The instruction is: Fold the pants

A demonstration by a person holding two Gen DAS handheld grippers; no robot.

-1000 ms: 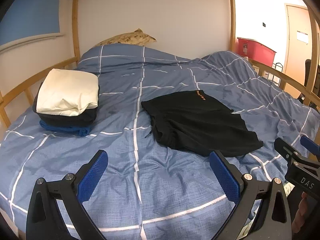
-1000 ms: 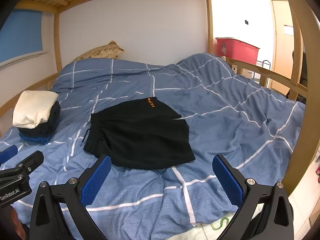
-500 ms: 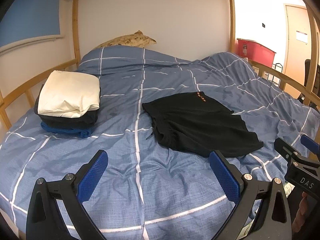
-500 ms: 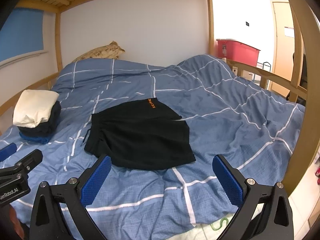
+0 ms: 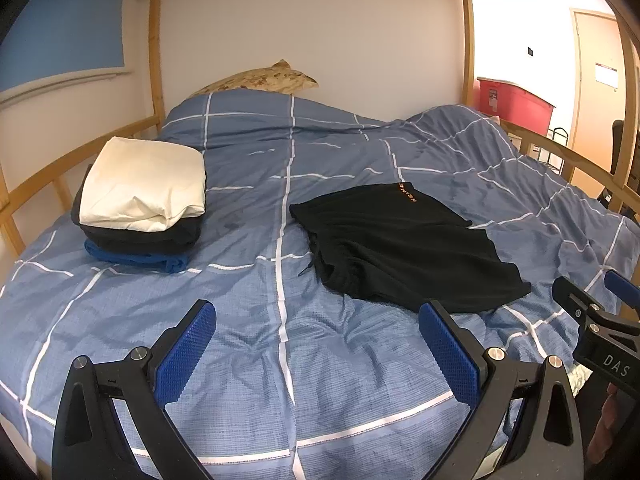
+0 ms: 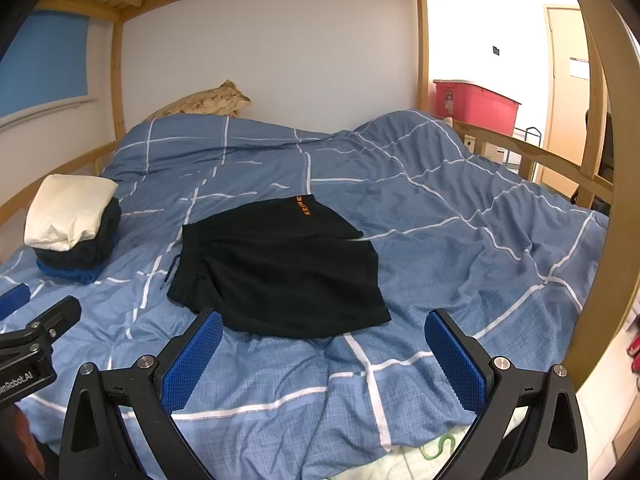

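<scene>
While both tongs gape empty | black shorts (image 6: 280, 268) lie just beyond them

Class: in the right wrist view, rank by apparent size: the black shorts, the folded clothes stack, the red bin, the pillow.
1. Black shorts, clearly largest.
2. Clothes stack.
3 and 4. Red bin and pillow look alike; both sit far back and are partly hidden, so I won't rank them.

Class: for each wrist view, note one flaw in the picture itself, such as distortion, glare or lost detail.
Left wrist view: fisheye bends the bed rail into a curve; the black shorts lose fold detail. Right wrist view: the doorway is overexposed; dark vignette fills the corners.
</scene>
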